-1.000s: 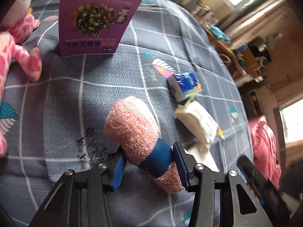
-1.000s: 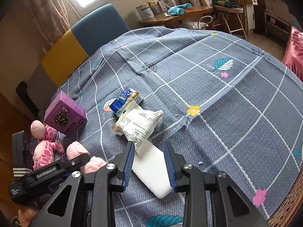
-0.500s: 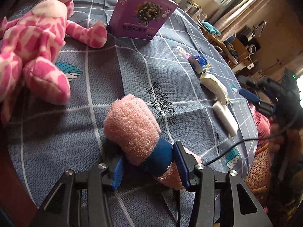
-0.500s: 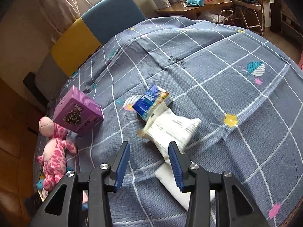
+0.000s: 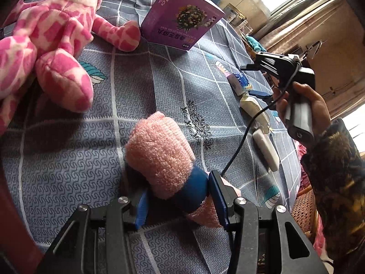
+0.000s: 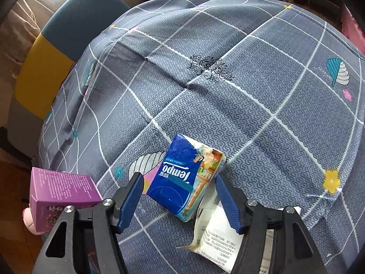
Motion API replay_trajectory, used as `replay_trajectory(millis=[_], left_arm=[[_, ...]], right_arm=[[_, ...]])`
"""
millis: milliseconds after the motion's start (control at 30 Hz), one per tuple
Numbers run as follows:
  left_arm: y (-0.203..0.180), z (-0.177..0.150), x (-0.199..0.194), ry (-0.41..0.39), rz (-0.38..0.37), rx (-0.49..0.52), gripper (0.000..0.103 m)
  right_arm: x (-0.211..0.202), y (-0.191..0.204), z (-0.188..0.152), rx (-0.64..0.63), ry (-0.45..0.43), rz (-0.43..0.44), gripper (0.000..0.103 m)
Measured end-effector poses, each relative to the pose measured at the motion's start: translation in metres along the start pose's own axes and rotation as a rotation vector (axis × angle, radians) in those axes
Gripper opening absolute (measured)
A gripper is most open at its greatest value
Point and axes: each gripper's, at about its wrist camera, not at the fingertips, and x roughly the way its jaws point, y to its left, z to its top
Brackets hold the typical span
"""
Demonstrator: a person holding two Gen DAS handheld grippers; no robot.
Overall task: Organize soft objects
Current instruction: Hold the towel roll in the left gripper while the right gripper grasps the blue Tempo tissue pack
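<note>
Pink terry roll [image 5: 159, 153], banded in blue, sits in our left tongs [image 5: 175, 202]: pads pressed on the band, roll resting on the tabletop [image 5: 127, 91] near its close edge. Since a second ago we carried it across from beside the wrappers to just short of the pink plush giraffe [image 5: 45, 45], with the purple box [image 5: 182, 20] behind; it looks parked, ready to release.

Right view: our right tongs [image 6: 178, 199] left the white pack, moved on, and are opening, now straddling the blue tissue pack [image 6: 182, 178] without touching it. White wrapper [image 6: 219, 237] lies just beside. Tissue pack appears next for grouping.
</note>
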Motion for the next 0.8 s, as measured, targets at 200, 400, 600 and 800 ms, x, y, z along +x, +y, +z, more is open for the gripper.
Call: replay_trajectory(millis=[200,400,600,800], left_arm=[[-0.001,-0.003,-0.001,-0.012,-0.001,0.0,0.049],[0.003,-0.006,-0.003,-0.018,-0.001,-0.002,0.049],[0.001,-0.008,-0.003,-0.027,0.011,0.004,0.049],[-0.001,-0.009,-0.004,-0.031,0.028,0.005,0.049]], right_arm=[[0.017,0.027,0.0,-0.13,-0.007,-0.061,0.053],[-0.01,0.052,-0.017,-0.364,-0.003,0.046,0.035],[-0.029,0.055,-0.044,-0.492,0.074,0.133,0.011],[-0.021,0.054,-0.042,-0.401,0.053,0.079,0.051]])
